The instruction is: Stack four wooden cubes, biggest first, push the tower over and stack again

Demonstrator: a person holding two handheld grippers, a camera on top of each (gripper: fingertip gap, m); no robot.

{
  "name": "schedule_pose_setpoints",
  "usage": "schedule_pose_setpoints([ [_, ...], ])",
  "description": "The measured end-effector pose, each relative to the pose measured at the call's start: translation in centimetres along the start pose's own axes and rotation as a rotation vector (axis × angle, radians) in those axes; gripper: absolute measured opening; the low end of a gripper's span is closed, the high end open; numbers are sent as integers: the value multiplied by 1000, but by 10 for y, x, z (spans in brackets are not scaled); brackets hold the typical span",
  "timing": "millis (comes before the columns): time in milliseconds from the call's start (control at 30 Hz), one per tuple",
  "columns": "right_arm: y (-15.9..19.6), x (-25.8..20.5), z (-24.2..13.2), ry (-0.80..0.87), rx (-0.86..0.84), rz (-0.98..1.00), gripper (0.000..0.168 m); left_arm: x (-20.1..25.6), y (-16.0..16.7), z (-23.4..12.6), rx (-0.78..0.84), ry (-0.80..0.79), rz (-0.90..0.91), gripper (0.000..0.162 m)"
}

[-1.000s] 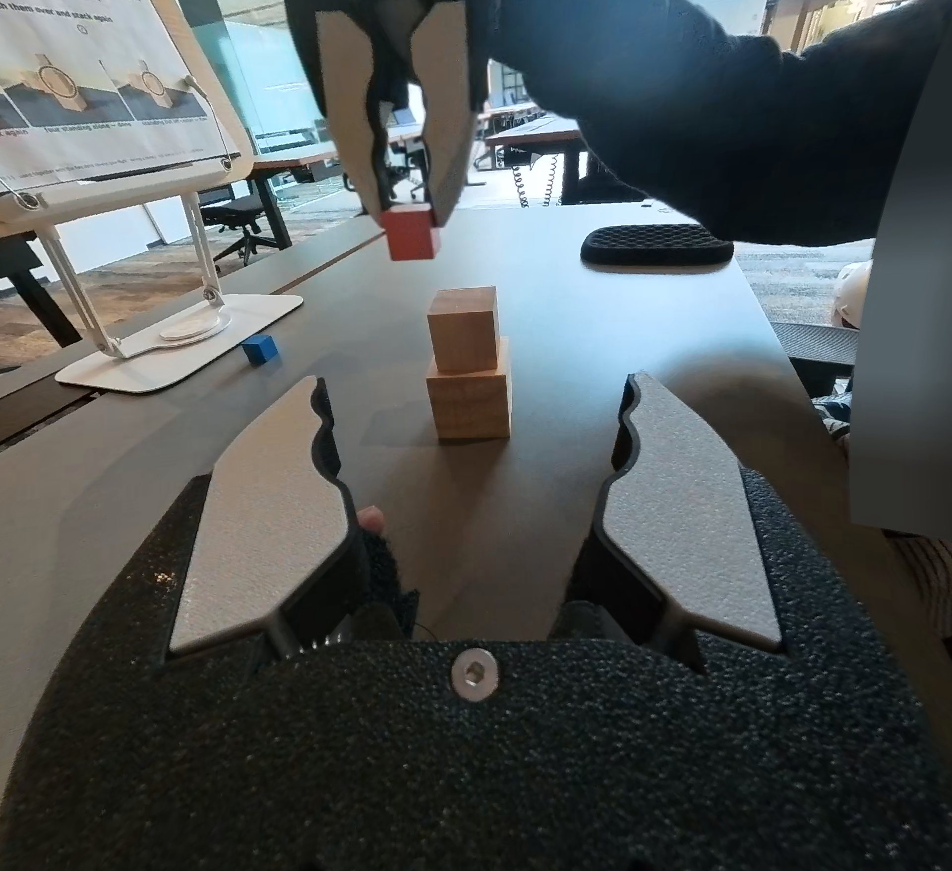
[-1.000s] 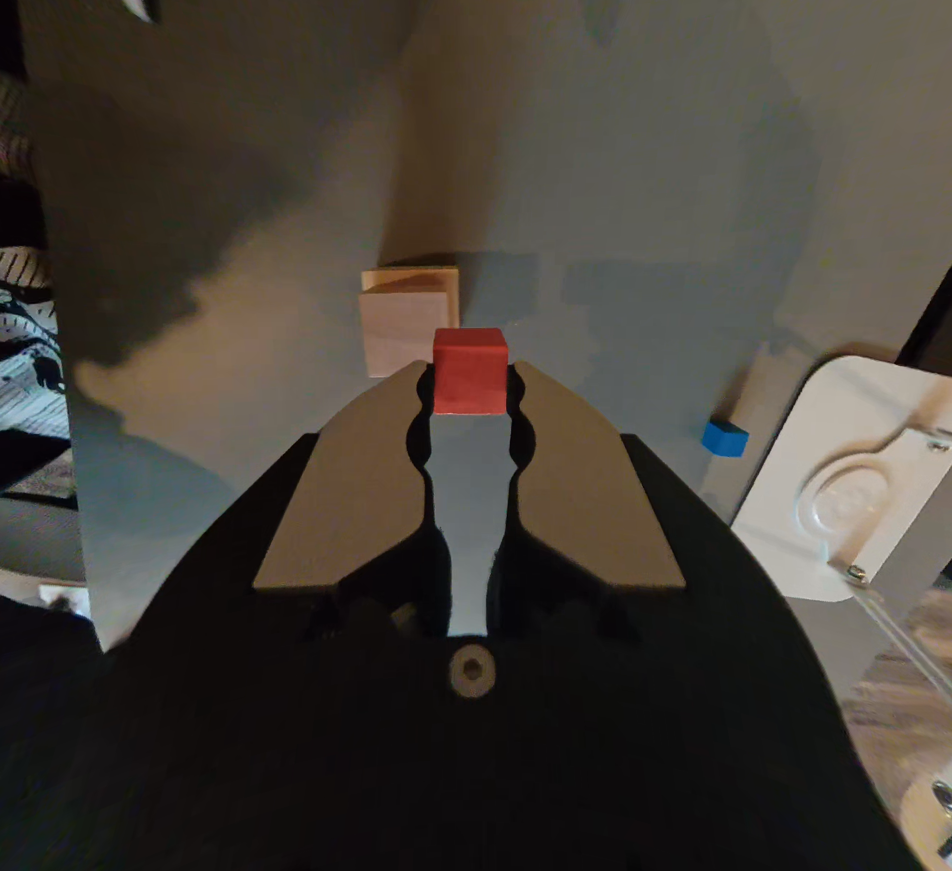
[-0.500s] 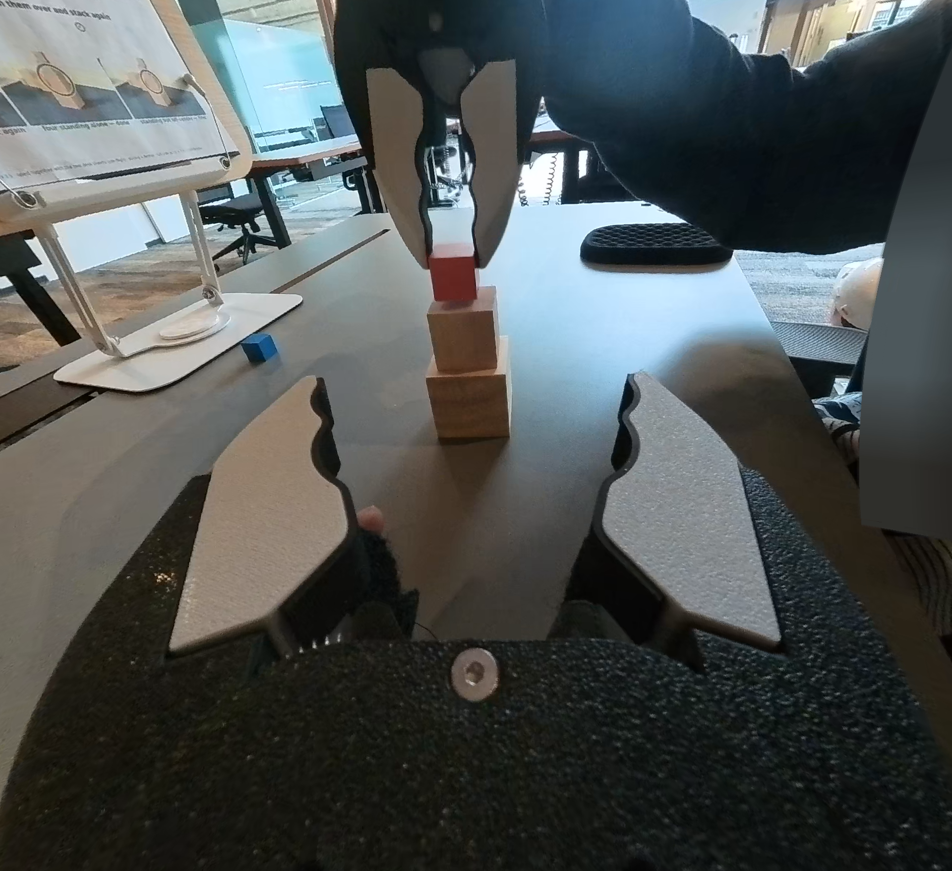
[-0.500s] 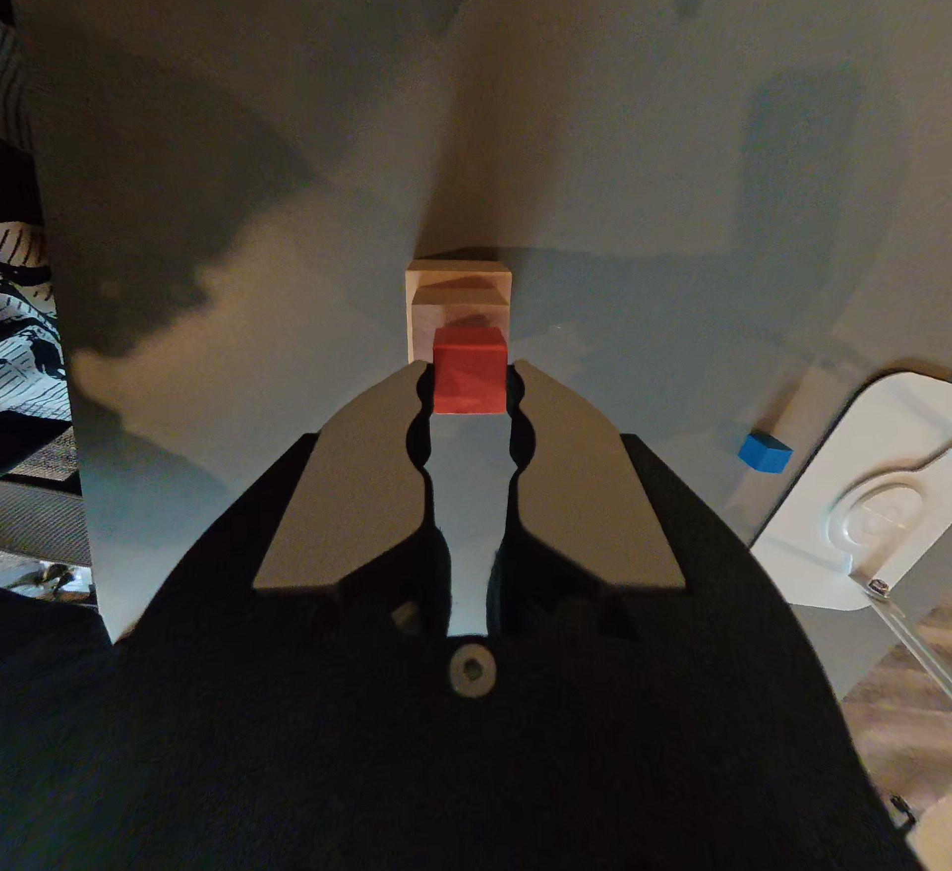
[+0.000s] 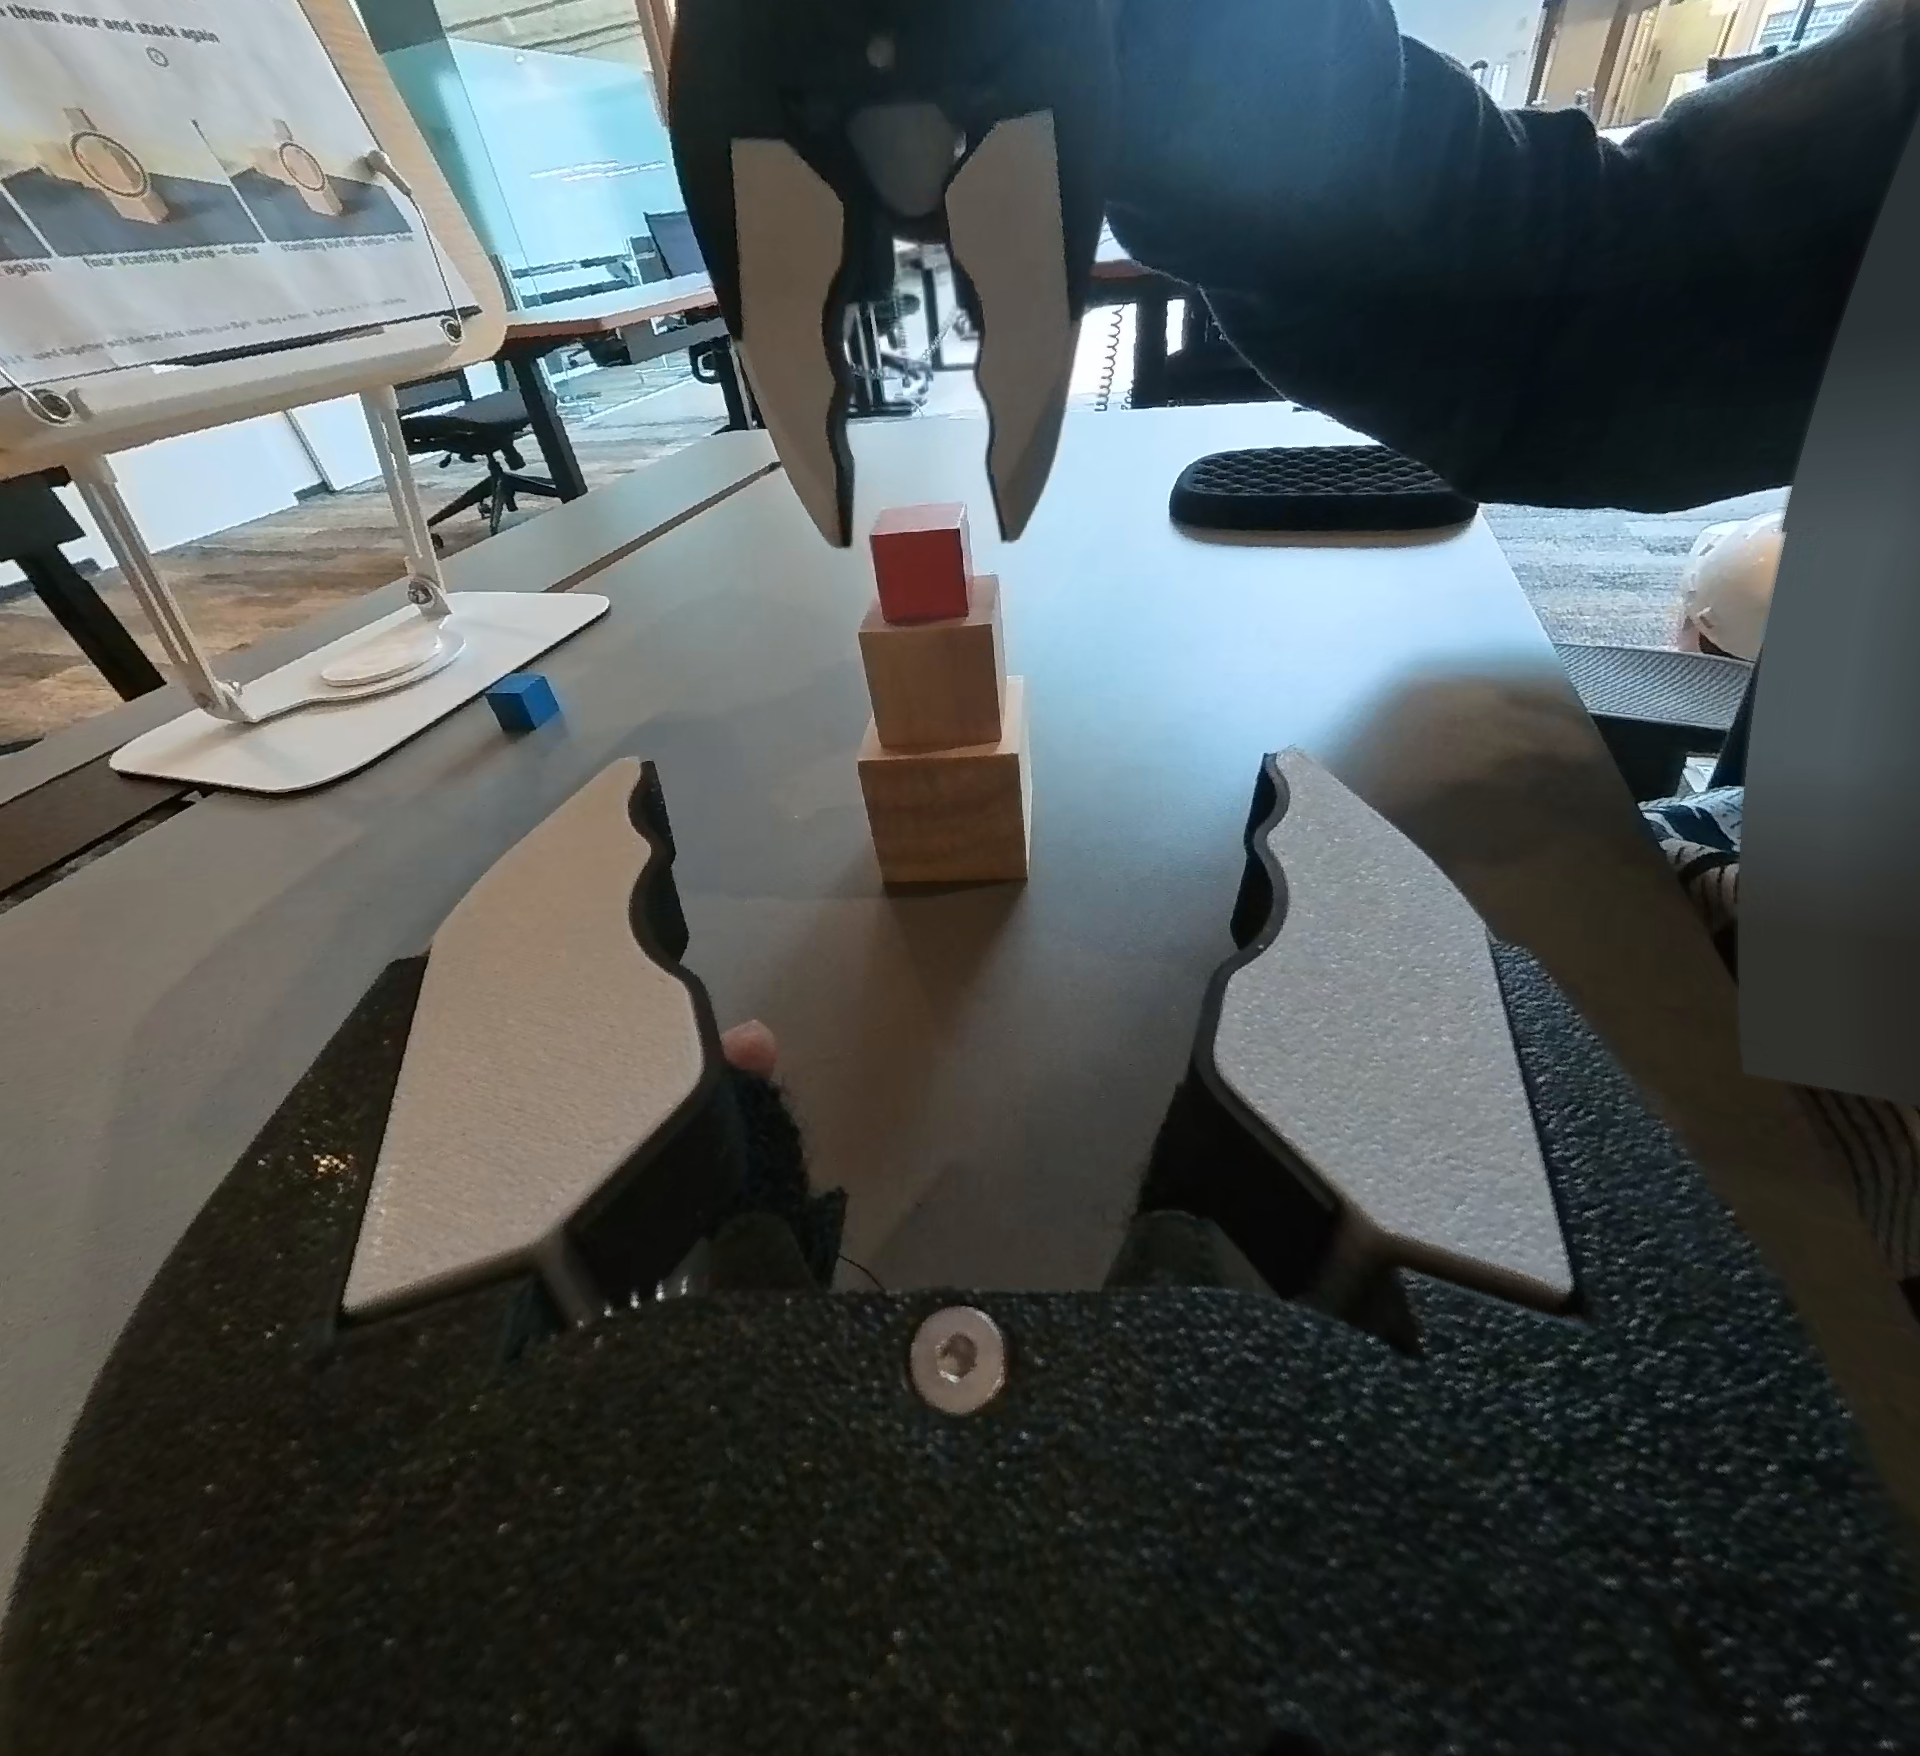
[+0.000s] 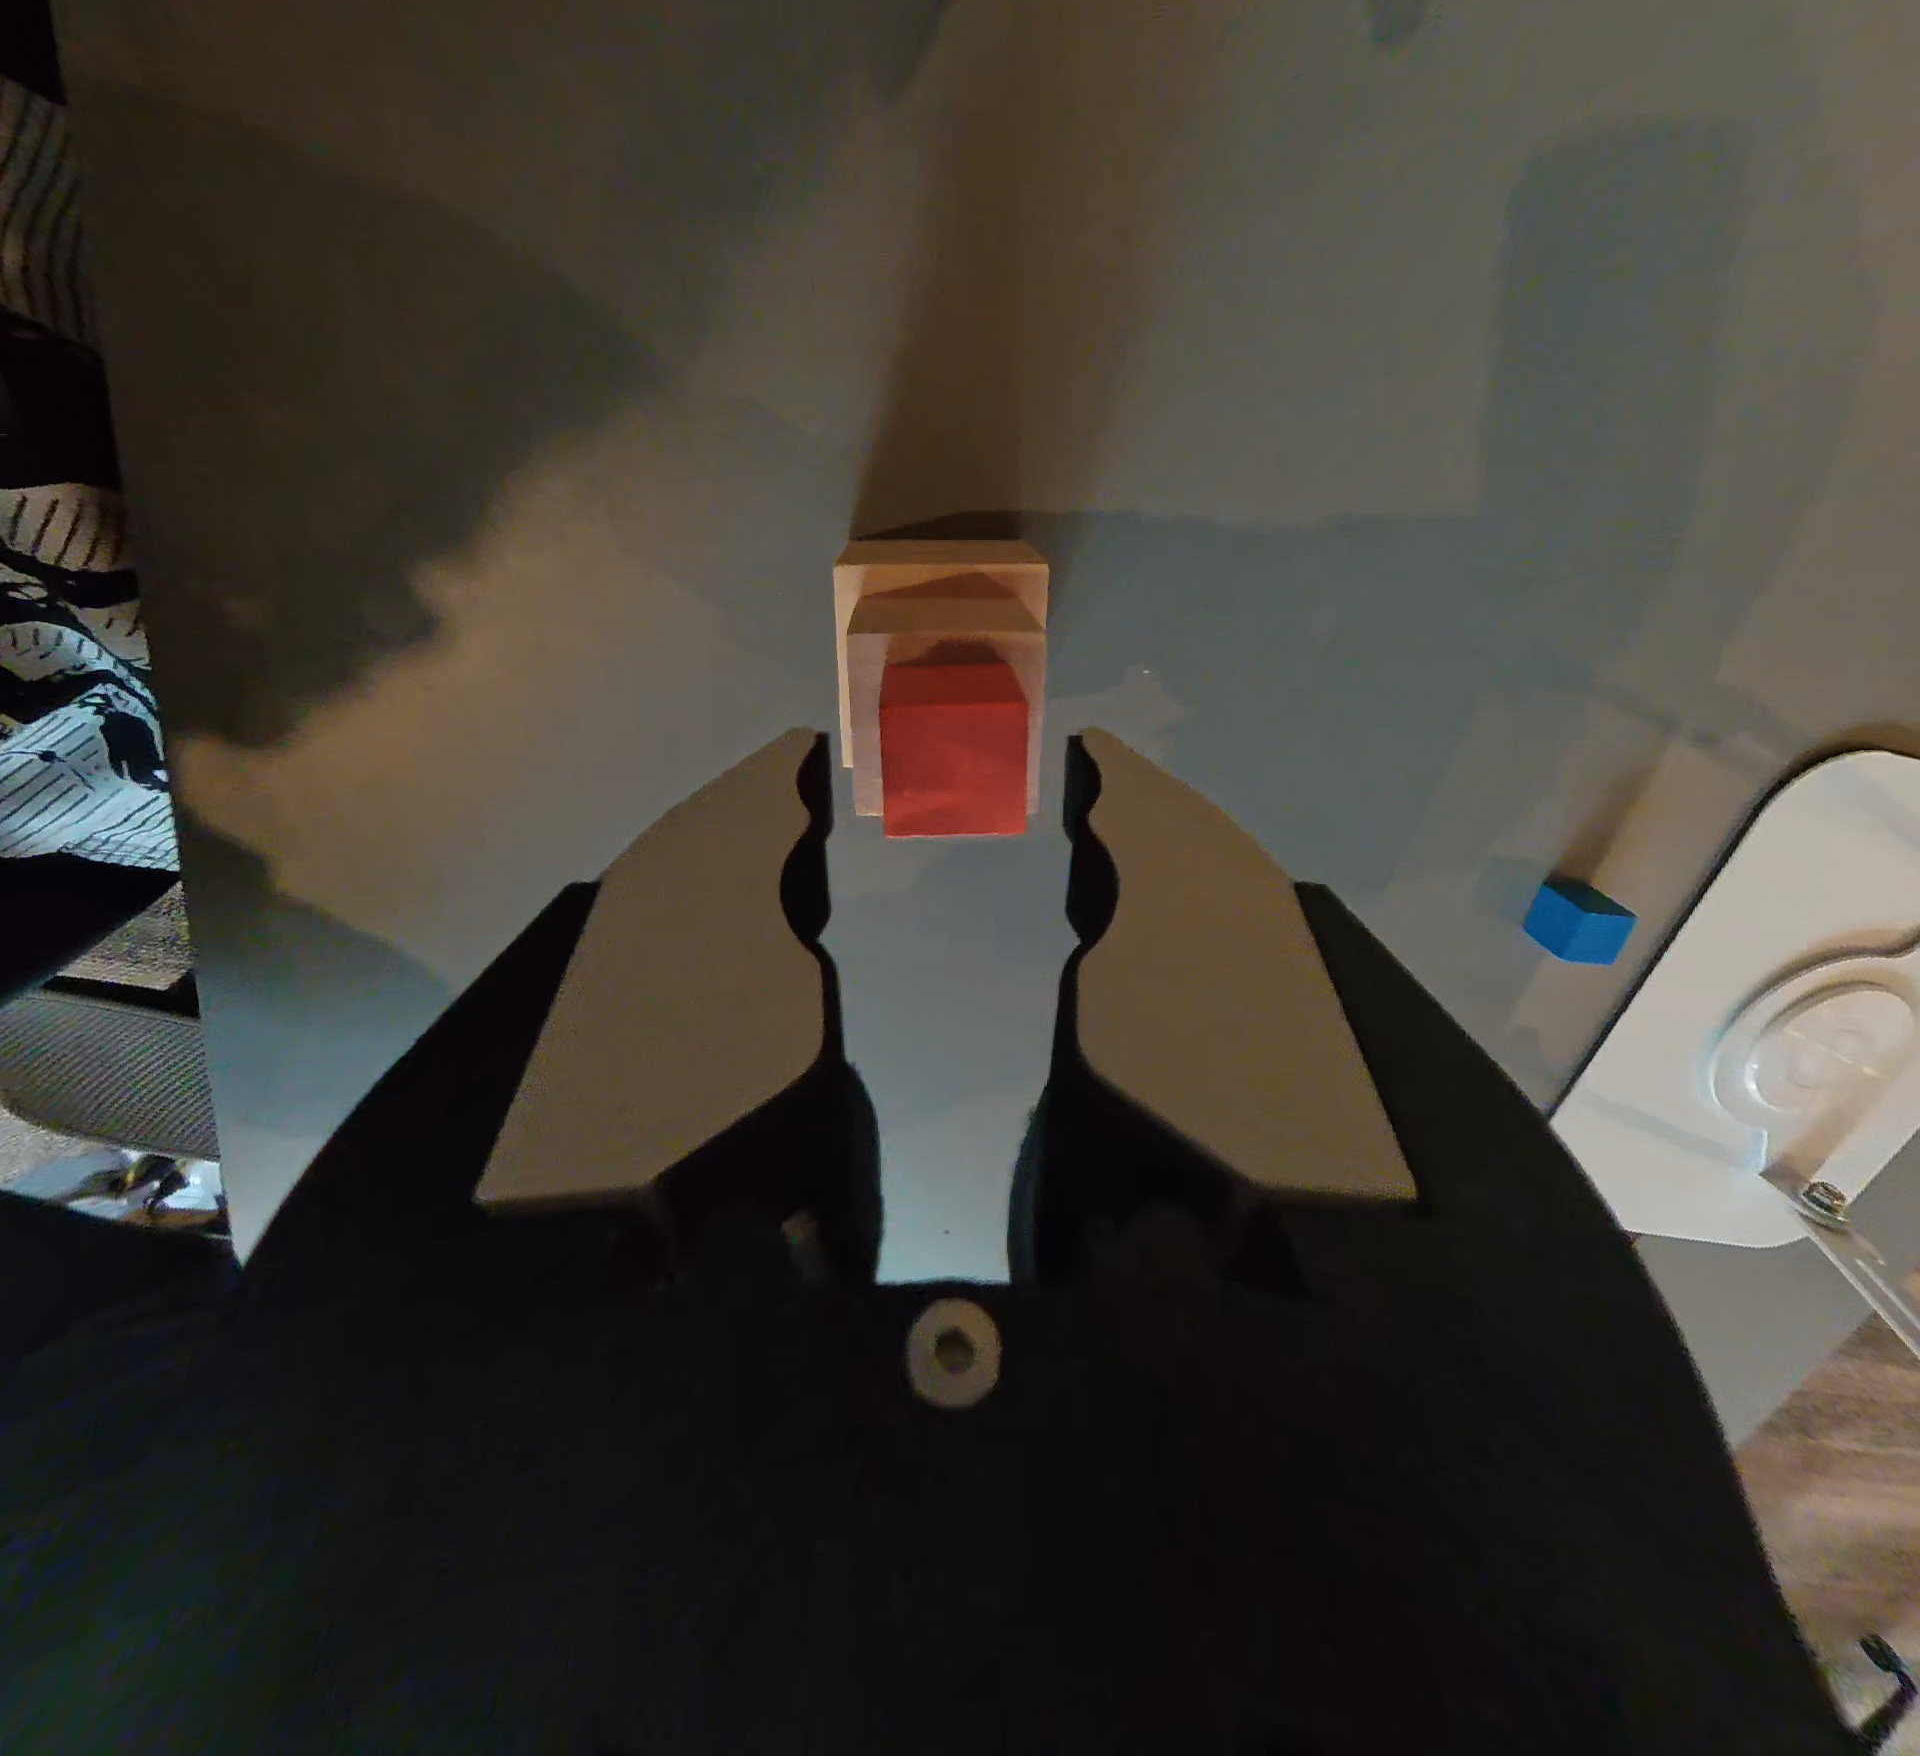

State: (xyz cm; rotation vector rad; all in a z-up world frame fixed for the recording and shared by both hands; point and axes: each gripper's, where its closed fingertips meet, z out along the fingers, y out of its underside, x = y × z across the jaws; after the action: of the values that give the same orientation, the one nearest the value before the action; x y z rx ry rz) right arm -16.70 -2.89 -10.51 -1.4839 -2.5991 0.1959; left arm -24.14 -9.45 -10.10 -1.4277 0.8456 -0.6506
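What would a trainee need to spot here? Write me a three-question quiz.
1. True or false: the right gripper is shut on the red cube.
2. How many cubes are stacked? A) two B) three C) four
3. Which cube lies apart on the table, beside the white stand base?

Key
1. False: its fingers stand apart, the cube rests on the stack.
2. B
3. The blue cube.

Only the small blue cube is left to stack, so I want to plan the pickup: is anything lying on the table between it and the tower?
Nothing visible: the small blue cube sits beside the white stand base, with bare grey table between it and the three-cube tower.
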Motion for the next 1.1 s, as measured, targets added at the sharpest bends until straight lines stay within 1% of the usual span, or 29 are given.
schedule_pose_setpoints([
  [100,-1,4,-12,16,42,2,47,0,0,0,0,0,0,104],
  [167,3,17,-25,51,82,37,52,0,0,0,1,-1,-1,104],
  [233,16,42,-37,111,105,106,58,0,0,0,1,-1,-1,104],
  [300,35,73,-45,172,111,202,57,0,0,0,1,-2,1,104],
  [367,57,105,-45,224,115,291,54,0,0,0,2,-1,-1,104],
  [433,72,128,-34,214,130,313,52,0,0,0,2,0,-3,104],
  [533,88,149,-7,170,133,196,56,0,0,0,0,0,0,104],
  [600,97,165,11,175,120,136,56,0,0,0,-1,1,0,104],
  [767,105,197,43,148,121,117,49,-1,0,0,-3,3,-9,104],
  [933,116,217,69,106,83,140,45,-1,0,0,-1,4,-12,104],
  [1100,119,222,82,88,101,148,37,1,2,1,-11,9,-3,104],
])
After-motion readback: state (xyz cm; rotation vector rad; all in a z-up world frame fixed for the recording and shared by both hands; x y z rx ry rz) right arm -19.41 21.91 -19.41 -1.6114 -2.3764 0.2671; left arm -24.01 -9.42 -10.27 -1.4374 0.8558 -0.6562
